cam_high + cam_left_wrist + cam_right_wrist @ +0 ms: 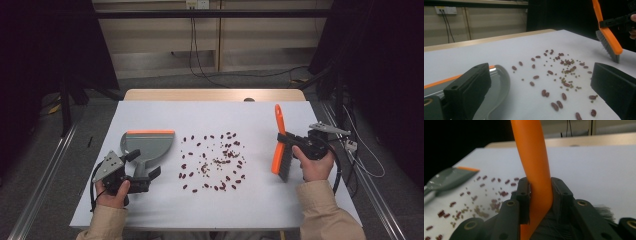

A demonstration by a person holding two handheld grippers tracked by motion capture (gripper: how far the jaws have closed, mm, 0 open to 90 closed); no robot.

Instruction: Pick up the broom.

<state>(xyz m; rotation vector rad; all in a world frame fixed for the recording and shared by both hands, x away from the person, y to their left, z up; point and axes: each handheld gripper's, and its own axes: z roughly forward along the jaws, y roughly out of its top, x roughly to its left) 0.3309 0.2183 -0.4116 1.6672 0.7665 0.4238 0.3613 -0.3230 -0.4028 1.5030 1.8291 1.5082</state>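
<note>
Clamped in the right hand-held gripper, the orange brush hangs right of the scattered beans on the bench, left hand-held gripper gripping the dustpan; sweeping leftward toward it looks next.

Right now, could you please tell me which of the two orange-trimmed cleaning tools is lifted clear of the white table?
The orange-handled brush with grey bristles, clamped in the right gripper. The grey dustpan with the orange lip lies flat on the table.
</note>
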